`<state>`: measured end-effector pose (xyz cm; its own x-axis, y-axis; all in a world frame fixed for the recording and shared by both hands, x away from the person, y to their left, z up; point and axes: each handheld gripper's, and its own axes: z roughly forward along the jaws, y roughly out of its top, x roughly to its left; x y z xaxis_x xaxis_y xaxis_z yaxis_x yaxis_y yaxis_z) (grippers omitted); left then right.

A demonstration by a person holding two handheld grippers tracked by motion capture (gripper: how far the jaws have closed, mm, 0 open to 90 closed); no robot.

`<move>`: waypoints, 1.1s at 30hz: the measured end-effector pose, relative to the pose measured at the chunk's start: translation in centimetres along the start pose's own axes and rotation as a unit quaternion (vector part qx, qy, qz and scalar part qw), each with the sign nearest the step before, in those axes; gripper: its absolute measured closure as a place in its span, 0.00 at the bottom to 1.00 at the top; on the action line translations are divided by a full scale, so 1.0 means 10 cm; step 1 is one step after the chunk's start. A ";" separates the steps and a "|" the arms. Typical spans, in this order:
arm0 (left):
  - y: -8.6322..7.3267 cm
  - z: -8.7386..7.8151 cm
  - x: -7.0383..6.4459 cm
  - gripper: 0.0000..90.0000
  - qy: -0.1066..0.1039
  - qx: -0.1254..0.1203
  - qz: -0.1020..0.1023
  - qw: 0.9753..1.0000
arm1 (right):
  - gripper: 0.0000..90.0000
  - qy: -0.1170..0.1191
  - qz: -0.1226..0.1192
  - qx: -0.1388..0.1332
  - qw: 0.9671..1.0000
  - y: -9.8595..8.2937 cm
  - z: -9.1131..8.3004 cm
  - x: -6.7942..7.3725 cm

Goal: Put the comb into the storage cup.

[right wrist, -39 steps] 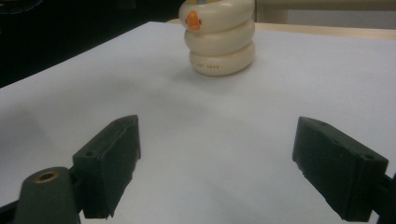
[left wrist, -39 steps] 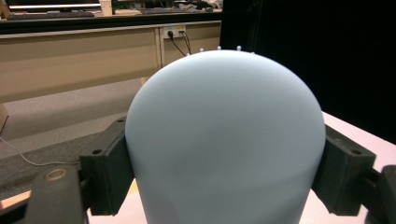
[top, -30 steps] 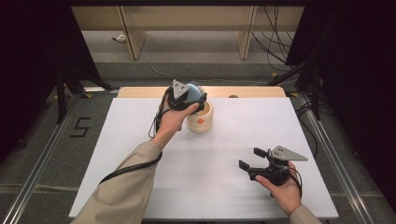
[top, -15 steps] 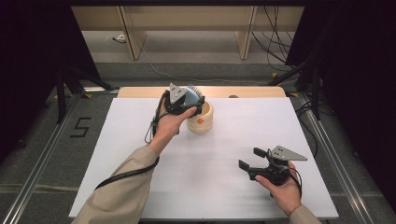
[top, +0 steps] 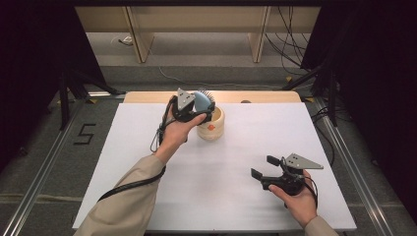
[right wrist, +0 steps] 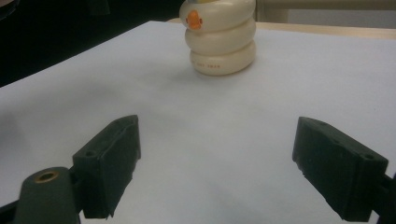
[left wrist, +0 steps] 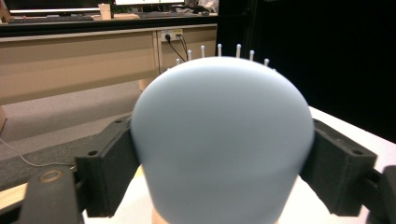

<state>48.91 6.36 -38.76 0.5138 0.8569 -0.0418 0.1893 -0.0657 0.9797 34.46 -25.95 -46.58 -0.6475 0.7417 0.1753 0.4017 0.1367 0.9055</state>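
The left gripper has been edging slightly leftward and upward, carrying the pale-blue brush. It is clamping the brush head on both sides, bristles pointing away, right above the cream ringed holder. The right gripper is resting wide open and empty, well apart on the white table.

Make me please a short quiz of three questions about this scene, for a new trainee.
1. True or false: the right gripper is shut on the cream holder.
2. What does the left gripper hold? A) light blue hairbrush B) spoon C) cable
3. Fill in: the holder stands on the white ____.

Key: 1 false, its jaws are open and apart from the holder; 2 A; 3 table.
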 end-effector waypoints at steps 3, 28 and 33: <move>0.00 0.00 0.00 0.17 -0.002 0.000 -0.001 1.000 | 0.18 0.000 0.000 0.000 1.000 0.00 0.00 0.00; 0.05 -0.20 -0.05 0.05 -0.032 -0.007 0.018 0.999 | 0.18 -0.001 -0.002 -0.001 1.000 0.00 0.00 0.00; 0.03 -0.26 -0.06 0.03 -0.038 -0.004 0.023 0.999 | 0.18 -0.002 -0.001 -0.001 1.000 0.00 -0.01 0.00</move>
<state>46.52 7.19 -37.92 0.5842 0.8115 -0.0107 0.1571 -0.1001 0.9825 34.45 -26.01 -46.53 -0.6455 0.7441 0.1719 0.3988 0.1365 0.9068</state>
